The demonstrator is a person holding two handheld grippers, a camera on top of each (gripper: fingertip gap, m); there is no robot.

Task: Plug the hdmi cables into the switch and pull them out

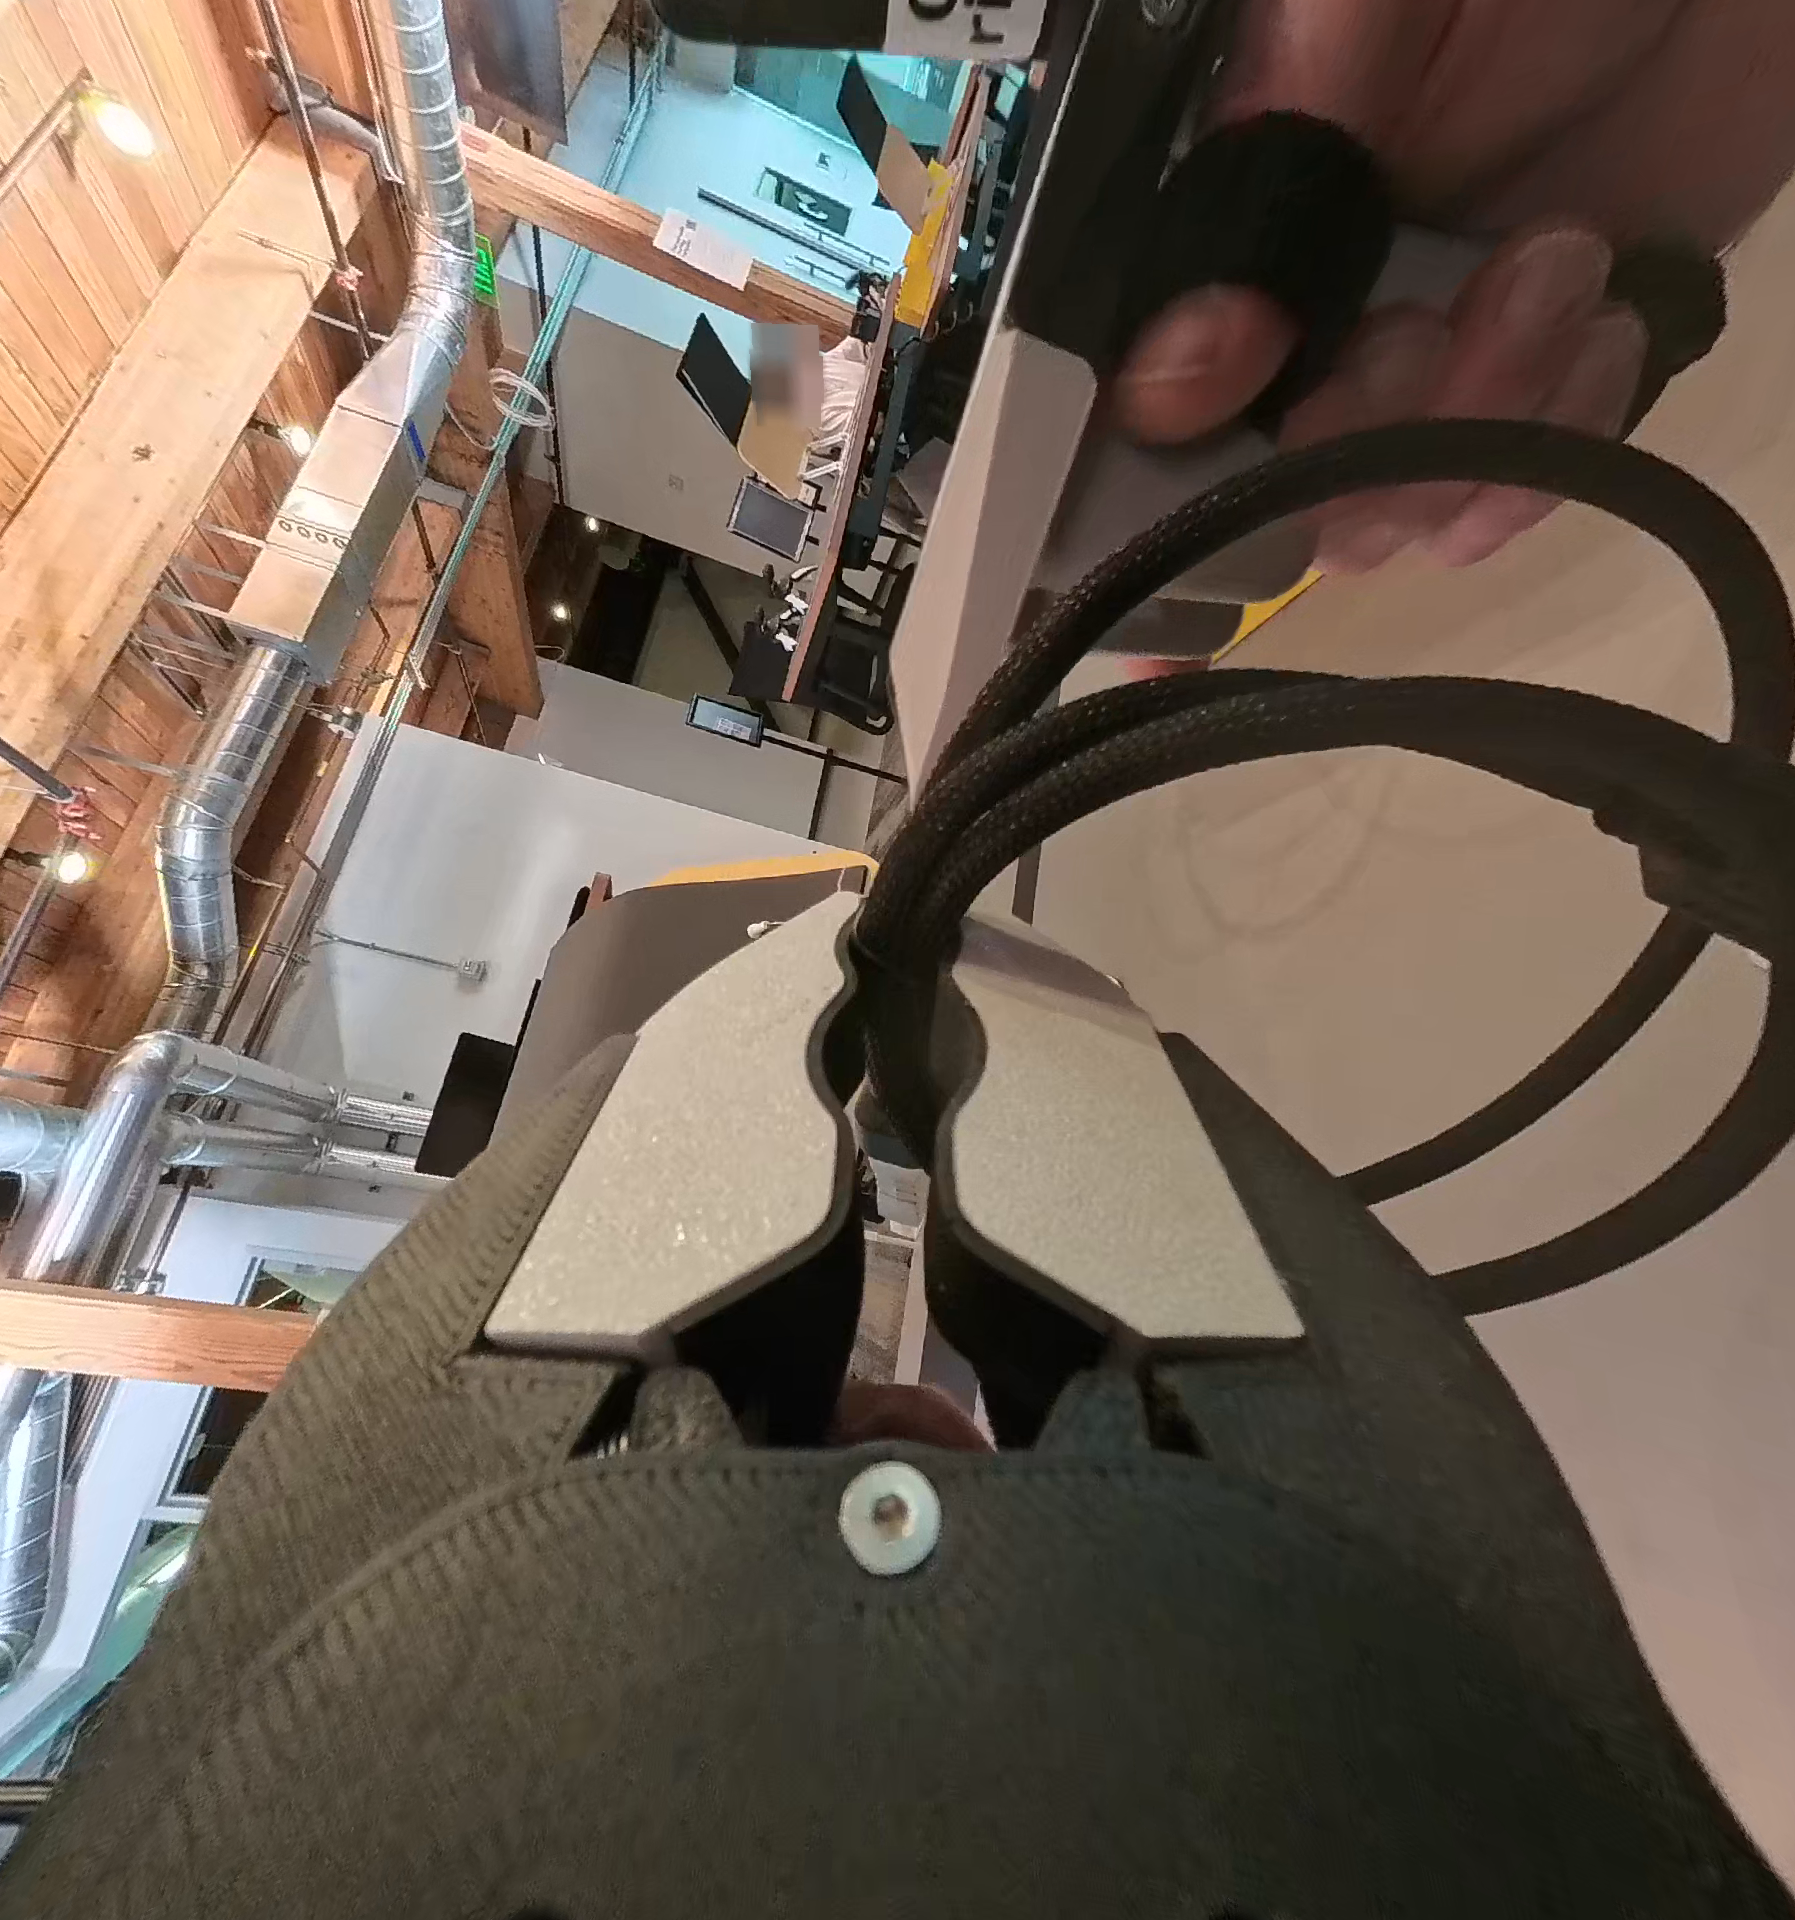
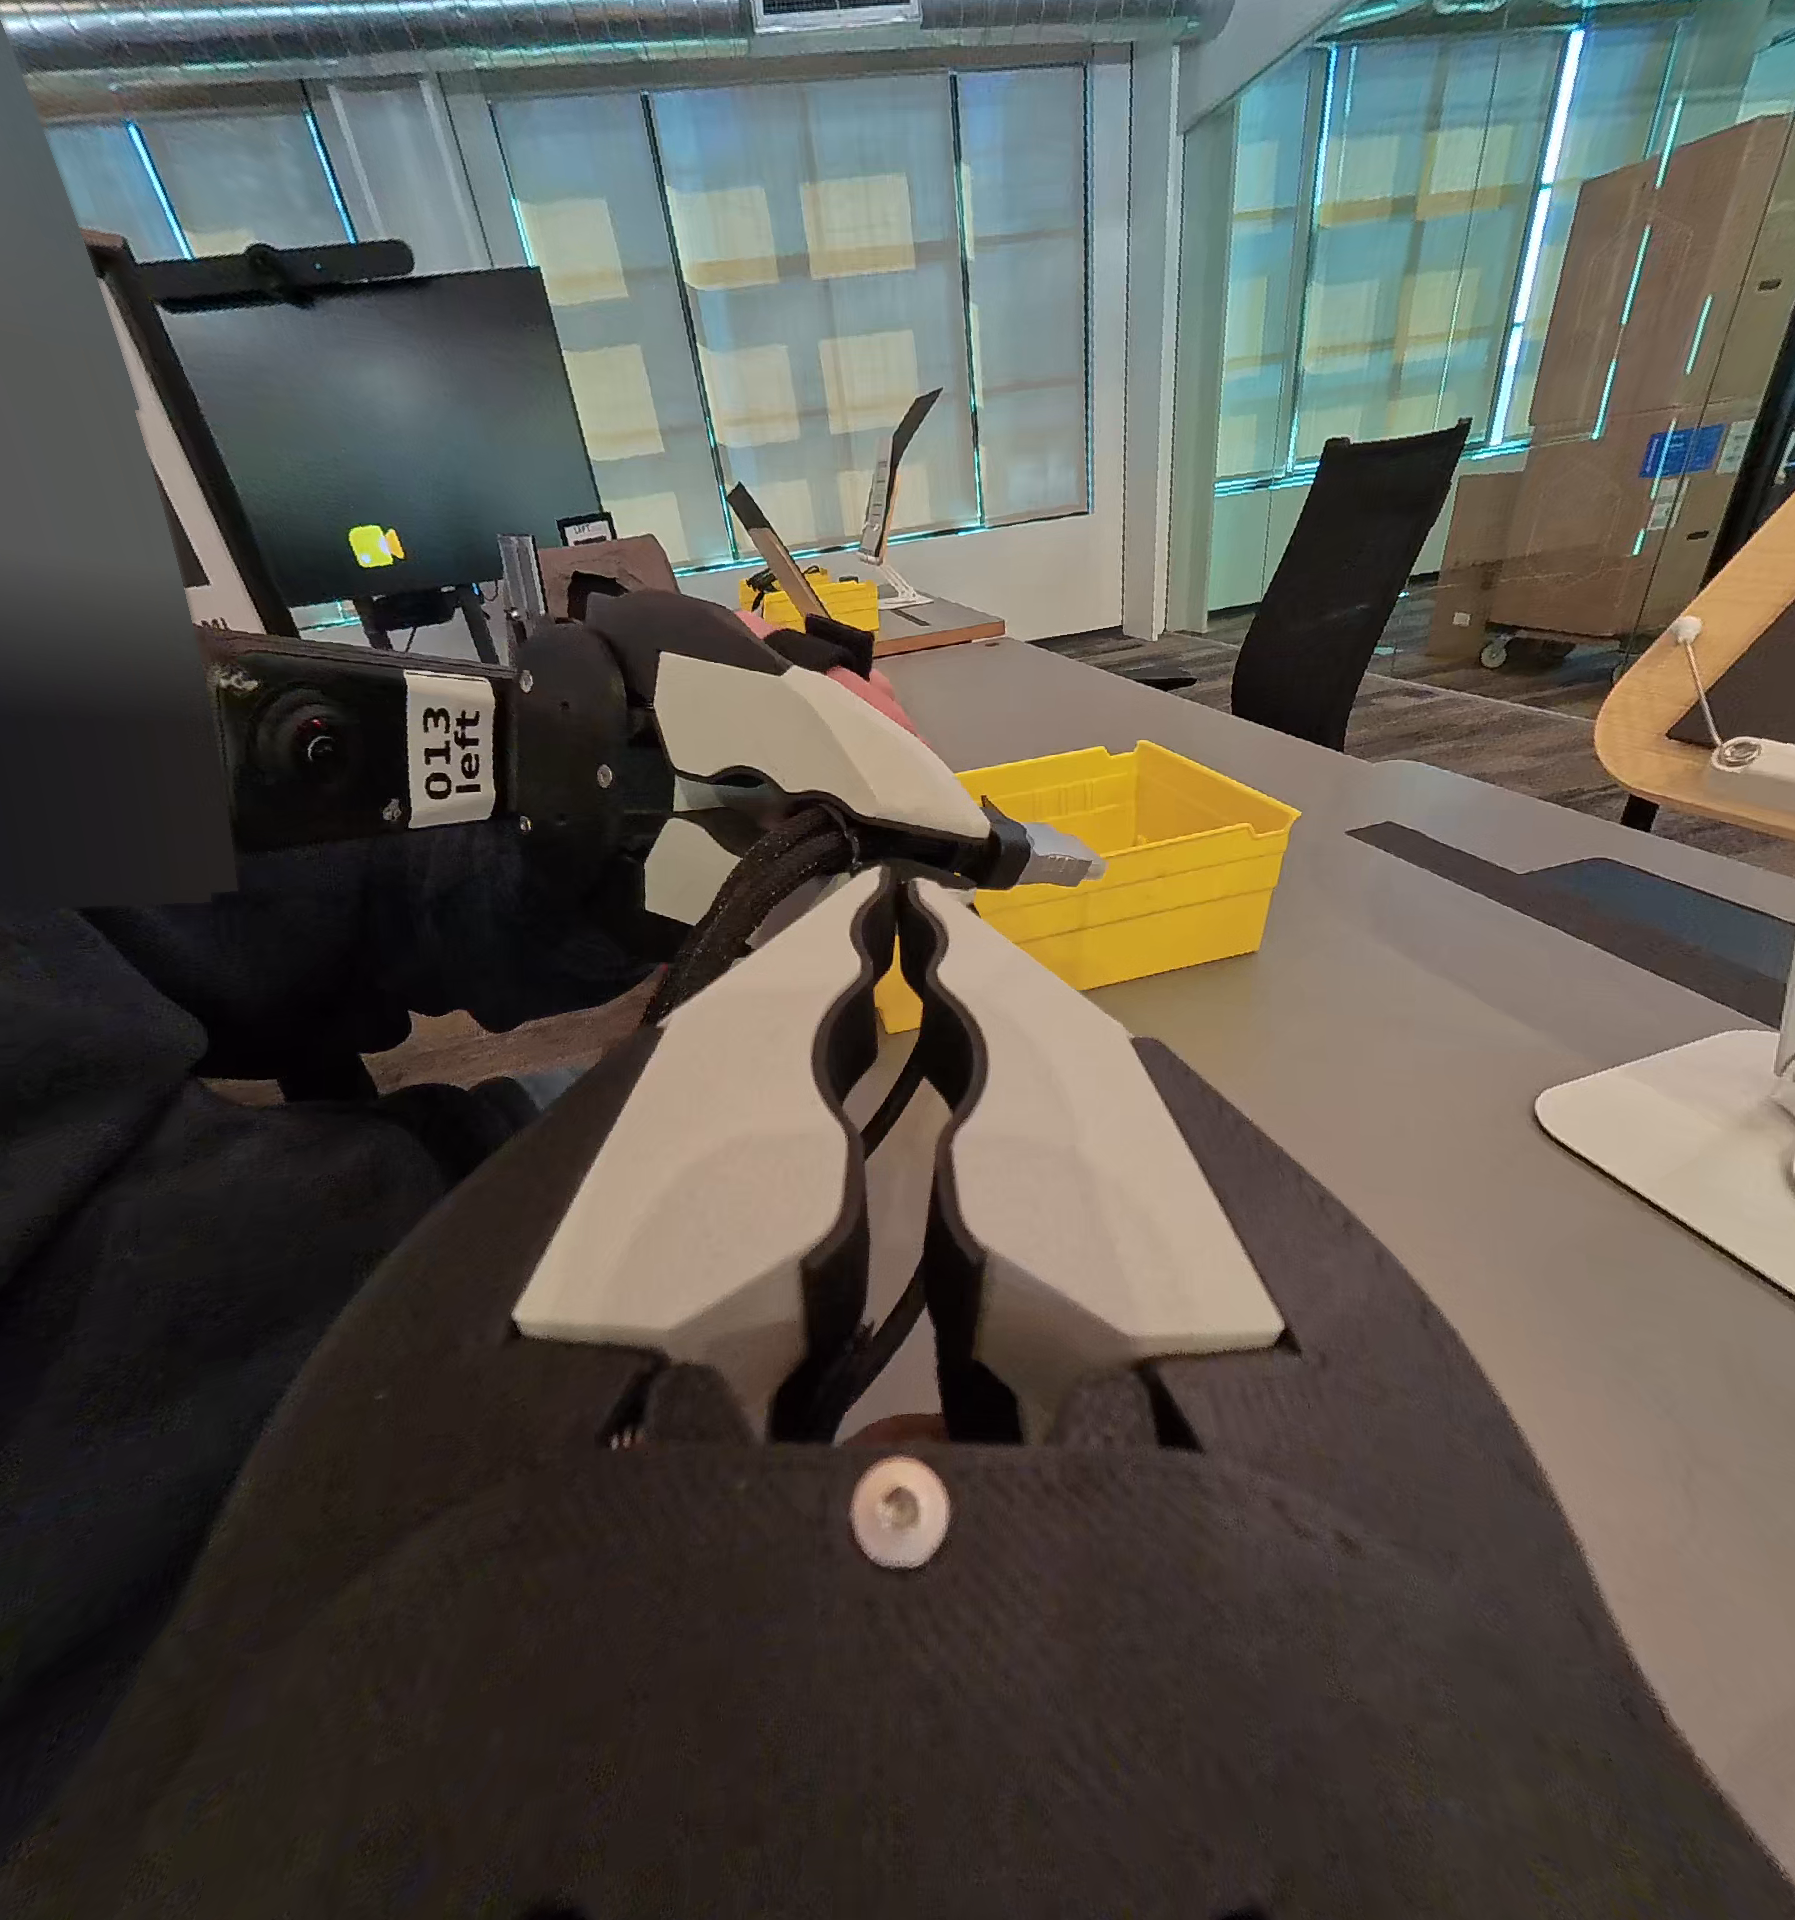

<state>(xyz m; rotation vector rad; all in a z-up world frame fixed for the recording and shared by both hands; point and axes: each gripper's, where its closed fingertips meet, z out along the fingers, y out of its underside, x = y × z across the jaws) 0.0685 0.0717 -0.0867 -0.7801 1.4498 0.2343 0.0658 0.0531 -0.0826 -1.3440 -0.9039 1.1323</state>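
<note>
Your braided black HDMI cables (image 1: 986,748) are bunched together and pinched near the tips of your left tool (image 1: 898,961), whose fingers are pressed onto the bundle. In the left wrist view the camera is rolled sideways, and the cables loop away to the right in wide arcs in front of the pale worktop (image 1: 1392,1039). Seen from the right wrist view, the same bundle (image 2: 768,883) hangs down out of the left tool (image 2: 960,831), and one metal HDMI plug (image 2: 1059,854) pokes out beyond its tips, pointing right toward the yellow bin (image 2: 1163,883).

Your right tool (image 2: 898,894) sits just below and in front of the left one, its fingers nearly pressed together with only a thin wavy gap between them; nothing is clearly pinched there, though a strand of black cable shows through the gap behind the fingers. In the left wrist view your right hand (image 1: 1392,364), in a fingerless black glove, appears at the top right, wrapped around its tool's handle.

The switch cannot be made out in either view. The yellow bin stands on the grey worktop (image 2: 1392,1039), just beyond both tools. To the far right is a white stand (image 2: 1703,1143) carrying a wood-edged board. Farther off stand a black chair (image 2: 1329,582) and, at the left, a dark monitor (image 2: 373,436).
</note>
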